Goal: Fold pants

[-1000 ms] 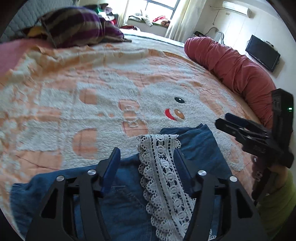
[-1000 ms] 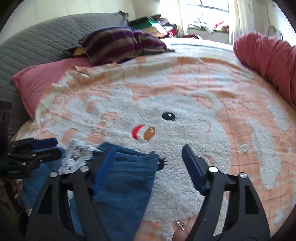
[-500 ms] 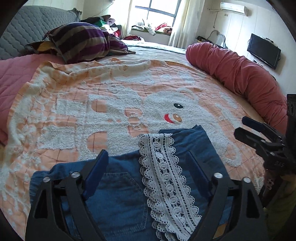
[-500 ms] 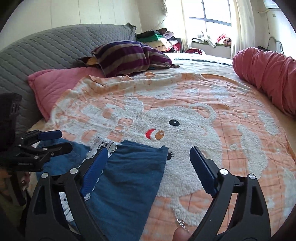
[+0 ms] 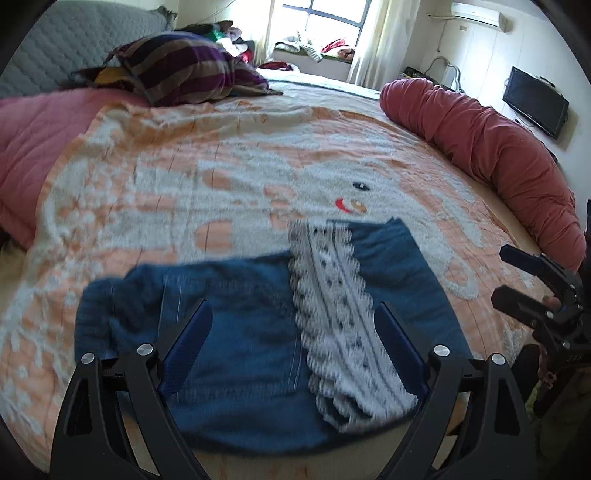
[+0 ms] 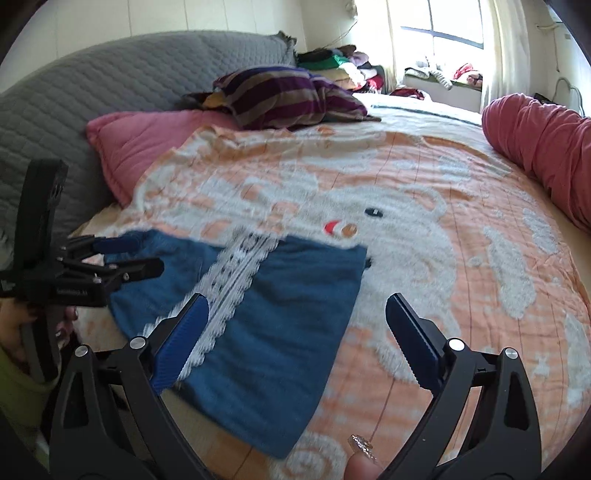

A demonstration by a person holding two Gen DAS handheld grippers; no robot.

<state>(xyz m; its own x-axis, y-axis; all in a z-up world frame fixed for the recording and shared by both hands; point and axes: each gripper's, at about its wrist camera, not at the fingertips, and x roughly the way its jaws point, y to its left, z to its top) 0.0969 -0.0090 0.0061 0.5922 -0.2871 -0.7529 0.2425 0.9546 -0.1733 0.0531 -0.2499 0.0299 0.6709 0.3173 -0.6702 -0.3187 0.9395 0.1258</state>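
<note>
Lying on the near part of the bed, the blue denim pants were folded over themselves, with a band of white lace trim running down their length; the folded piece rested on an orange-and-white bear blanket that covered most of the mattress.

Left tongs: spread wide, holding nothing, poised over the denim, one blue pad over the dark cloth and the other just beside the lace. Right tongs: likewise spread and empty, the inner pad over the lace edge, the outer pad over bare blanket.

Surroundings, catalogued:
- Striped purple-and-brown cushion at the far side of the blanket, well apart from the pants.
- Pink pillow at the blanket's left edge, against a grey quilted headboard.
- Red bolster along the bed's right side.
- Heaped clothing near the window.
- Dark flat screen and air conditioner on the far wall.

Nothing lay between either tool and the pants. Lettering on the left tool's body, seen from the right wrist view, was too blurred to read.
</note>
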